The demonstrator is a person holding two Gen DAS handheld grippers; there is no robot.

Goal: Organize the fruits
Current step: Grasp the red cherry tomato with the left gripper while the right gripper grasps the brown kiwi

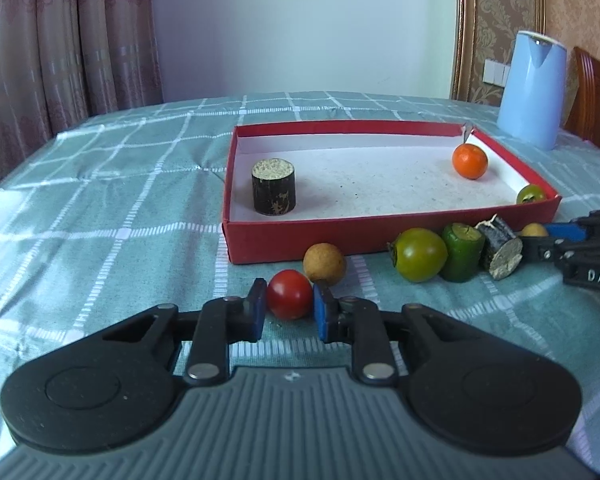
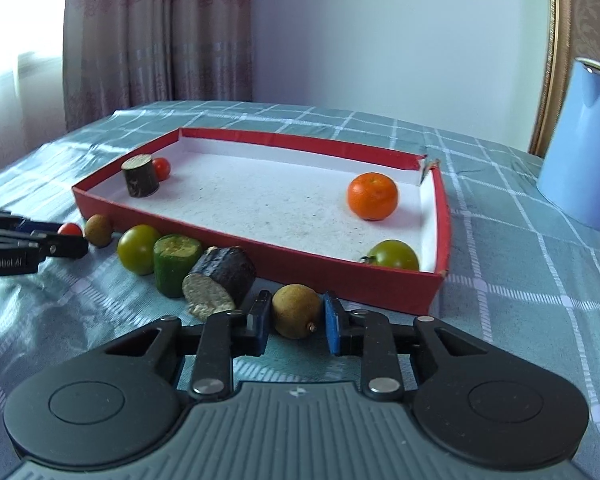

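In the left wrist view my left gripper (image 1: 290, 306) is shut on a small red tomato (image 1: 290, 294) that rests on the tablecloth. My right gripper (image 2: 296, 318) is shut on a brown longan (image 2: 296, 311) in front of the red box (image 2: 340, 276). Between the two grippers lie another longan (image 2: 99, 230), a green tomato (image 2: 139, 249), a green cylinder piece (image 2: 176, 264) and a dark cane piece (image 2: 220, 278). In the box sit an orange (image 2: 373, 196), a green tomato (image 2: 394, 255), a dark cylinder (image 2: 140, 176) and a small red tomato (image 2: 162, 168).
A light blue jug (image 2: 584, 140) stands on the table to the right, beyond the box. The table wears a green checked cloth (image 1: 100, 200). Curtains hang at the back left, and a wooden chair back (image 1: 596, 100) shows at the far right.
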